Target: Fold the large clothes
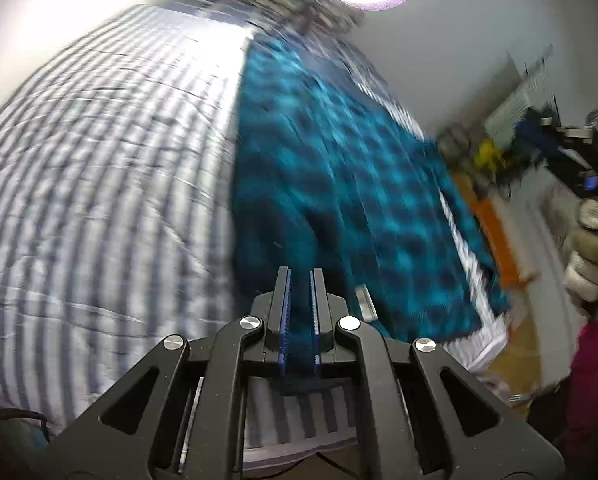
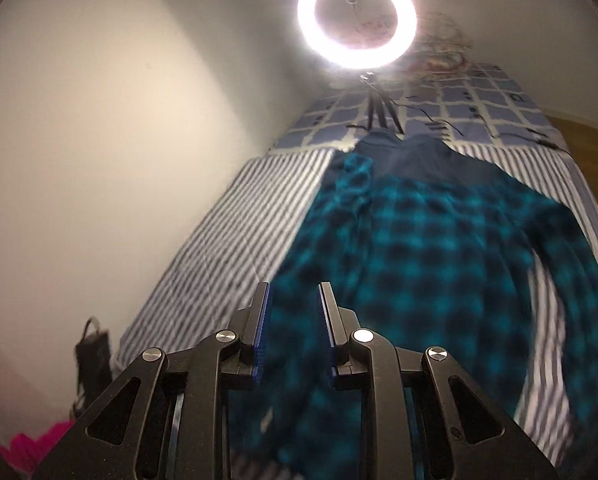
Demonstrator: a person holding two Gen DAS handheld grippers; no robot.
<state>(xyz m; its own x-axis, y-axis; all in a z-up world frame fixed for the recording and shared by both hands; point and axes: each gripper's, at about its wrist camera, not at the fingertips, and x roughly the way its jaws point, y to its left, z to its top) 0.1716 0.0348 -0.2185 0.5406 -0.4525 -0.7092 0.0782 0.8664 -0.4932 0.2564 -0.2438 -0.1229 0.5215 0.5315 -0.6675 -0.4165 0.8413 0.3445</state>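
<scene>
A large teal and black plaid shirt [image 1: 339,168] lies spread on a bed with a blue and white striped cover [image 1: 99,168]. My left gripper [image 1: 299,276] is over the shirt's near edge, its jaws a narrow gap apart with plaid cloth showing between them. In the right wrist view the same shirt [image 2: 439,260] runs up the bed to a dark blue collar part. My right gripper [image 2: 293,290] is open above the shirt's near hem, with cloth below the fingers. The right gripper and a gloved hand also show at the far right of the left wrist view [image 1: 587,208].
A lit ring light [image 2: 357,16] on a small tripod stands at the bed's far end on a blue checked cover [image 2: 479,100]. A white wall [image 2: 119,120] runs along the bed's left side. Cluttered items and an orange object [image 1: 499,232] lie beside the bed.
</scene>
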